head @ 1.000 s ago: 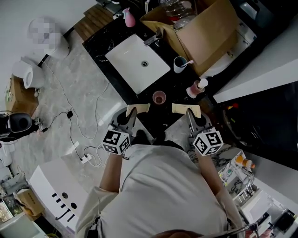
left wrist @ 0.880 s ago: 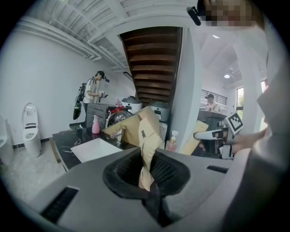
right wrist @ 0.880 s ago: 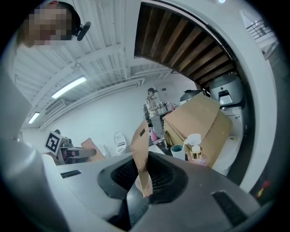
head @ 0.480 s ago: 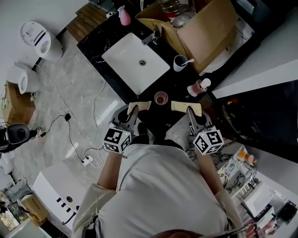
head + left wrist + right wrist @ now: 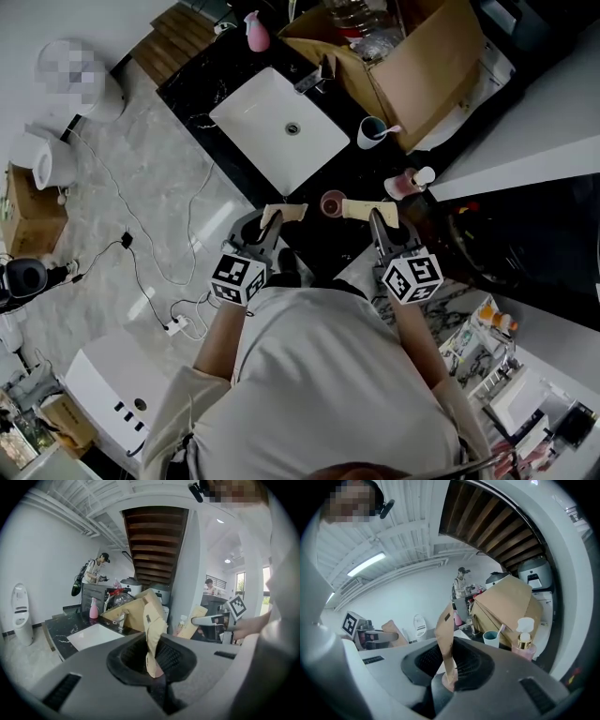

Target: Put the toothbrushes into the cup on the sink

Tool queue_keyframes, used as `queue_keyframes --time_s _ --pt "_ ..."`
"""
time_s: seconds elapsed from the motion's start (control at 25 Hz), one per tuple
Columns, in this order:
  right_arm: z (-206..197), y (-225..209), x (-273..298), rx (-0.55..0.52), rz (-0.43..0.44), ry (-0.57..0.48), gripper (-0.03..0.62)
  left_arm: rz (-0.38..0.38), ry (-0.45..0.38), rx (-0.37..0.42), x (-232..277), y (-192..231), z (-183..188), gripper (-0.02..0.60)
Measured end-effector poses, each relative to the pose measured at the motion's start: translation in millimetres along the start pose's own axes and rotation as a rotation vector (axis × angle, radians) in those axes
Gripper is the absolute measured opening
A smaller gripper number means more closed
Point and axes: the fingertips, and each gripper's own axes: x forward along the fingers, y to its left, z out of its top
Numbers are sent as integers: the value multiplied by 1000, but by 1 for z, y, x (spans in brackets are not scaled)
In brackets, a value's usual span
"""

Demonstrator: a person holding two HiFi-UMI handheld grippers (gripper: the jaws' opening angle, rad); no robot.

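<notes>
Since the black white-veined stone counter (image 5: 202, 70) is crowded, the approach wants care: the white rectangular basin (image 5: 258, 117) takes up its middle, a large open brown cardboard box (image 5: 427, 56) stands at its far right, and the blue-grey round cup (image 5: 372, 134) sits just in front of that box, near the basin's right corner. A pink-handled toothbrush (image 5: 392, 128) already leans in the cup. I judge the step in hand to be the carry-in, with nothing delivered from either gripper yet. The left gripper (image 5: 269, 223) is clamped on a flat tan paper packet (image 5: 153, 634), and the right gripper (image 5: 375, 218) is clamped on a second tan packet (image 5: 446, 644). Each probably wraps a toothbrush, though no brush shows. To do this well, take the right packet first, tip it upright over the cup's mouth, and let go only once its lower end is inside, since a light paper sleeve may catch the rim or topple the cup. Keep clear of the pink pump bottle (image 5: 409, 184) and the small reddish-brown cup (image 5: 333, 203), both near the right gripper's path. The blue-grey cup lies ahead of the right gripper and apart from it; from the left gripper it is further off, ahead and to the right
</notes>
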Motion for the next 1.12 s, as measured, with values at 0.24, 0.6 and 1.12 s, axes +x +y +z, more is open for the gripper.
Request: queue_keyframes --time_s 0.24,0.6,1.12 --pt "-23 -4 25 -42 -10 46 69 9 11 -31 1 15 -10 32" --pt "-51 -4 54 -79 7 110 69 47 17 -72 -12 32 -22 32" --pt "-91 -9 76 -147 -12 197 71 81 19 -88 -22 37 -29 32"
